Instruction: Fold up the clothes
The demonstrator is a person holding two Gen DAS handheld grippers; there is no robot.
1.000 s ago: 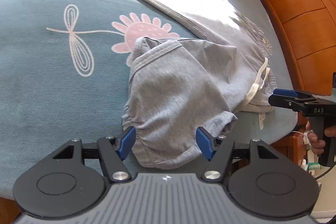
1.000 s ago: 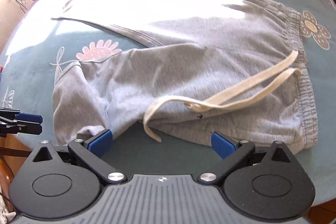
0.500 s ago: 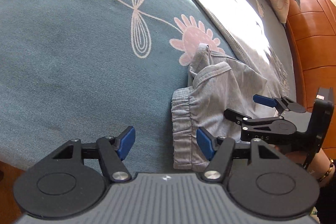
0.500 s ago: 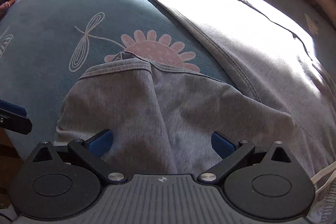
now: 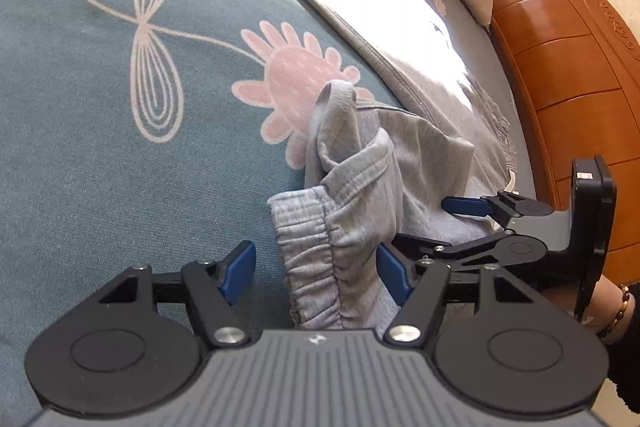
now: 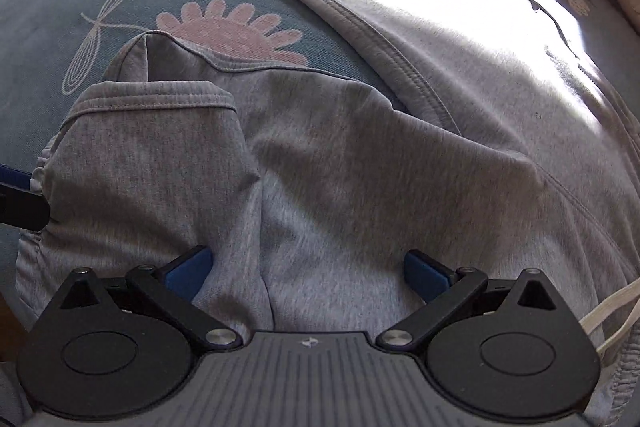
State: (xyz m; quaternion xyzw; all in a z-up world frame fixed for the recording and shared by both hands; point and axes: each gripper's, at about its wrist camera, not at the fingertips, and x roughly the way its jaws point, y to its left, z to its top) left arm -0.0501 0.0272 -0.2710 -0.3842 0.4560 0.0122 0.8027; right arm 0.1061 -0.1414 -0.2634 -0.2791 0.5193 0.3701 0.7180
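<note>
1. The grey sweatpants (image 6: 360, 155) lie rumpled on the teal bedspread (image 5: 100, 155), by its pink flower print (image 5: 288, 79). The elastic cuff (image 5: 316, 259) of one leg is bunched near the bed's near edge, and a hemmed flap (image 6: 152, 99) lies doubled back over the leg.
2. The left gripper (image 5: 316, 267) stands fairly wide with nothing clamped. The gathered cuff sits between its blue pads (image 5: 240, 267); the right-hand pad is at the cloth or very close to it, and the left-hand one is clear.
3. The right gripper (image 6: 308, 271) hangs wide apart over the grey fabric, pointing steeply down, its pads (image 6: 190, 269) low against the cloth without pinching it. The left view confirms its fingers are spread.
4. The white drawstring (image 6: 612, 311) trails at the right edge of the right view, so the waistband is judged to lie that way.
5. The step in hand looks like reaching for a grasp on the crumpled leg end, before any tidy fold.
6. Next, each tool needs to close on the cuff edge, taking every layer, then draw the leg out flat. A grip on one layer alone would leave the flap doubled.
</note>
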